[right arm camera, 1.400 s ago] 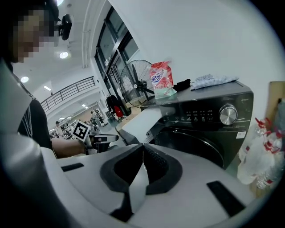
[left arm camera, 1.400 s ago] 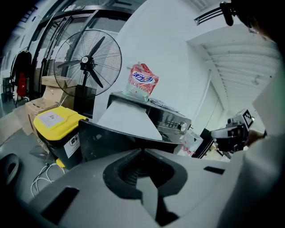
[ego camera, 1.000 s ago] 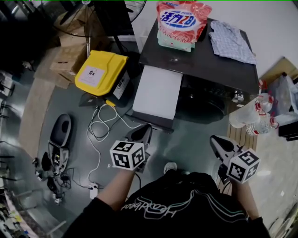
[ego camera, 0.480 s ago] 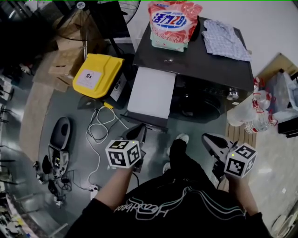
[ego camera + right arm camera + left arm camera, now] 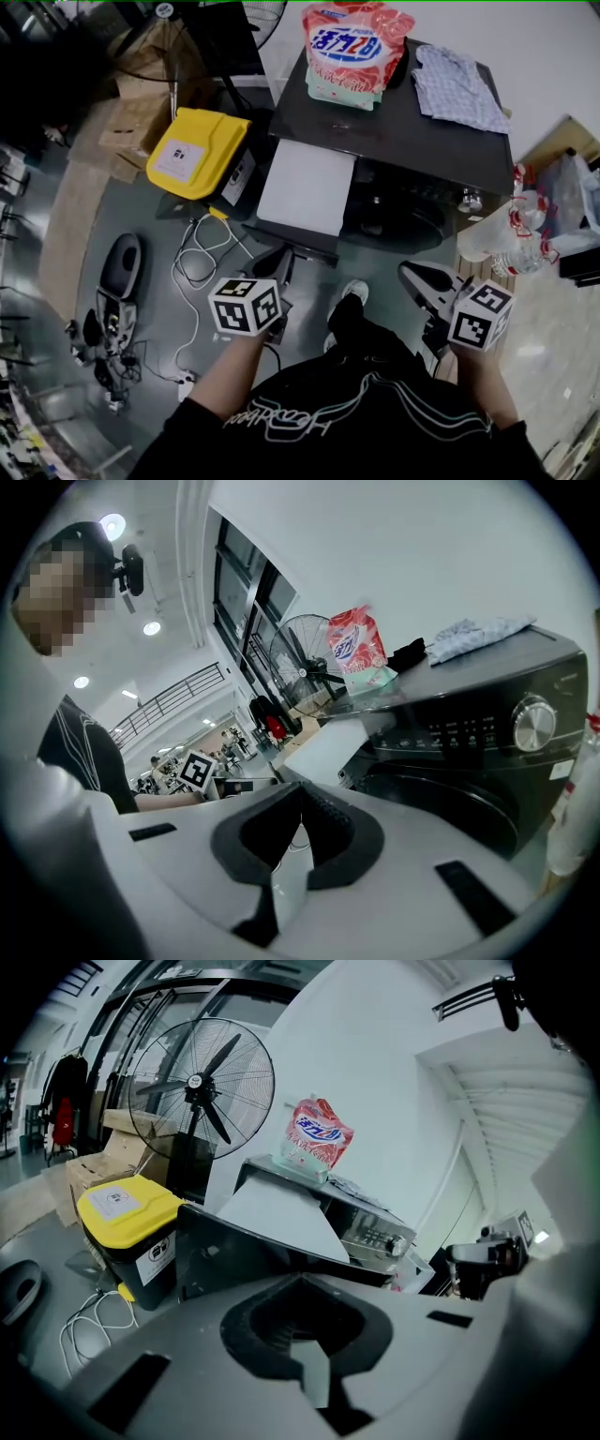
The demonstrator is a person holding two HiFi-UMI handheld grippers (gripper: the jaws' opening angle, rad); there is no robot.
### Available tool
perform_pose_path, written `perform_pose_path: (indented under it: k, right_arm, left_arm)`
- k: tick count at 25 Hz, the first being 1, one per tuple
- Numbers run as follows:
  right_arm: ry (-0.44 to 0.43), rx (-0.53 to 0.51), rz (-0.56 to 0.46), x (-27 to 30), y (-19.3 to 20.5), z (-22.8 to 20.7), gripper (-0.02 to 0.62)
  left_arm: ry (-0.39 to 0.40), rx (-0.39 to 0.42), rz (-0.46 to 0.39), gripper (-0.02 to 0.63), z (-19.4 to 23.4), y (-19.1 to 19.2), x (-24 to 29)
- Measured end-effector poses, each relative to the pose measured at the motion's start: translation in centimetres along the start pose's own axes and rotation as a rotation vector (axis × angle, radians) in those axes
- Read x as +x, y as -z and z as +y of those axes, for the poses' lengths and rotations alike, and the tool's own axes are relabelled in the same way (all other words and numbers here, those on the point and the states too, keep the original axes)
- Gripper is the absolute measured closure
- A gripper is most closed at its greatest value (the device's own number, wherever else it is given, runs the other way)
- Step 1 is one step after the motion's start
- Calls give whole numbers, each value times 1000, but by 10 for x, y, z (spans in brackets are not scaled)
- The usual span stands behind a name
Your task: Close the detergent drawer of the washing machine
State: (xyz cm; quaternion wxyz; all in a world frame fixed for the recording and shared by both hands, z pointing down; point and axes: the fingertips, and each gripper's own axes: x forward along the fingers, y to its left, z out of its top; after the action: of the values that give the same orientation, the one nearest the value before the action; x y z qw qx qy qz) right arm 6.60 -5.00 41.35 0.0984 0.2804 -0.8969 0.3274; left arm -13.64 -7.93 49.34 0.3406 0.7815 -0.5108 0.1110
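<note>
Detergent drawer (image 5: 305,192) stands open, ahead of left hand-held gripper (image 5: 274,267).

Counts: 1 washing machine (image 5: 427,141) w/ 1 detergent drawer (image 5: 307,186) and 1 round knob (image 5: 532,724). On top of machine: 1 detergent bag (image 5: 352,52), 1 checked shirt (image 5: 459,84). Floor: 1 yellow-lid bin (image 5: 197,141), 1 white cable (image 5: 200,259), cardboard boxes (image 5: 141,117), at least 2. 1 standing fan (image 5: 199,1082). Plastic bottles (image 5: 525,225) by machine's right side: several, exact no. can't tell. 2 grippers, i.e. left gripper (image 5: 274,267) + right gripper (image 5: 417,277), w/ 2 marker cubes (image 5: 246,305), 1 each. 1 white shoe (image 5: 354,292).
</note>
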Motion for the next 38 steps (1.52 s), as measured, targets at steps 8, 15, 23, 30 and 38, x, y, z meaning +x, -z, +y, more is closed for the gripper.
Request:
perform_pose_path:
  k: [8,15,23,30,38]
  right_arm:
    - [-31,-1,-16,4,-18,-16,568]
    - [-35,5,-28,7,-30,-30,568]
    - [-36,57,-39,18,-44,-53,568]
    - [-37,48,-47,35,-68,-74,568]
    - [-41,38,-36,50,-88,-91,568]
  left_arm:
    - [-22,-20,2,583,3,-15,18]
    - [-26,-24,-6,583,6,-30,36]
    - [-31,-1,-4,583,8,-49,60]
    - [-23,15,4,583,10,-72,84]
    - [-24,16,5,583,13,-95,110]
